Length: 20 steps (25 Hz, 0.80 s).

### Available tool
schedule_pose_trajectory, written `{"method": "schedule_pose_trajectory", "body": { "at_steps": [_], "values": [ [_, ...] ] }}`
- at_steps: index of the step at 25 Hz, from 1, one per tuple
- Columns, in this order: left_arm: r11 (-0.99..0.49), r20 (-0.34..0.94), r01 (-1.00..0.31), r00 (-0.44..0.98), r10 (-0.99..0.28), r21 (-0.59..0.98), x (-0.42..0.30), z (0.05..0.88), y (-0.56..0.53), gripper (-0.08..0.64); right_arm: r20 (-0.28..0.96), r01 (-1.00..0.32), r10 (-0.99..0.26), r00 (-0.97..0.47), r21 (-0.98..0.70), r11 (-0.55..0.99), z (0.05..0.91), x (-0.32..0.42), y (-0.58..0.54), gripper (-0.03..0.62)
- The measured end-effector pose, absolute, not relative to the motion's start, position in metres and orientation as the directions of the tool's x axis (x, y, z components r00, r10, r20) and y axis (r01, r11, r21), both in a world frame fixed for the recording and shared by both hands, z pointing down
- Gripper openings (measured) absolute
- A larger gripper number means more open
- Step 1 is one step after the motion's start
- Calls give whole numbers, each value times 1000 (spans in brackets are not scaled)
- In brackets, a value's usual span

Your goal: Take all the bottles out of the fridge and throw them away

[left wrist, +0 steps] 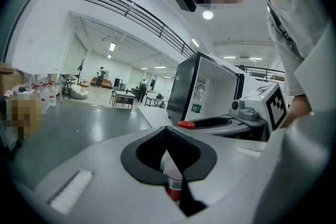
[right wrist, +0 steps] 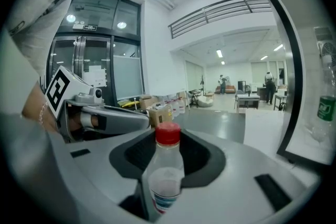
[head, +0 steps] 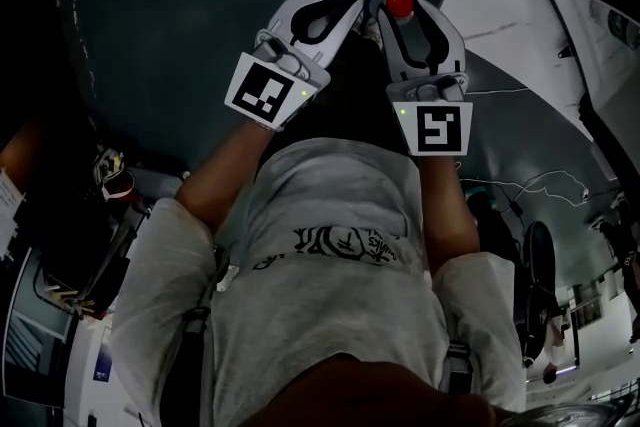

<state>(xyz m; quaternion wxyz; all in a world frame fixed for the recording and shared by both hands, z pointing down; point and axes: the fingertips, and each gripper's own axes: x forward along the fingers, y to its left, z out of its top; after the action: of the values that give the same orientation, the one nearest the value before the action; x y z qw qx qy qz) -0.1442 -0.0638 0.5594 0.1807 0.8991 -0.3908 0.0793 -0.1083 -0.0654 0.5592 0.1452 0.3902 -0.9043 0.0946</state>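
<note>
1. The right gripper is clenched on a clear red-capped bottle, which stands upright between the jaws with its cap poking above them.
2. The left gripper grasps a second bottle. Only a strip of white body and red label shows in the gap between the jaws.
3. Both grippers sit side by side, close in front of the person's grey shirt.
4. The fridge stands just beyond, and a green-labelled bottle is still inside it.

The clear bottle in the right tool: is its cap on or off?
On. A red cap sits on the neck of the clear plastic bottle.
</note>
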Motion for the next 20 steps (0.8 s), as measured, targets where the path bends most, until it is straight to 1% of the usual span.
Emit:
{"method": "schedule_pose_trajectory", "body": {
  "at_steps": [5,14,20],
  "values": [
    [-622,291,-733,680,-673,276,-146,582,-58,9,329,-749,-695,-639,-59,660,583,-110,-61,146],
    [-618,305,-735,678,-668,280,-148,624,-49,9,358,-754,-690,-629,-67,653,637,-112,-45,146],
    [-614,327,-742,670,-666,270,-149,652,-44,9,379,-765,-701,-605,-29,644,671,-113,-42,146]
  ]
}}
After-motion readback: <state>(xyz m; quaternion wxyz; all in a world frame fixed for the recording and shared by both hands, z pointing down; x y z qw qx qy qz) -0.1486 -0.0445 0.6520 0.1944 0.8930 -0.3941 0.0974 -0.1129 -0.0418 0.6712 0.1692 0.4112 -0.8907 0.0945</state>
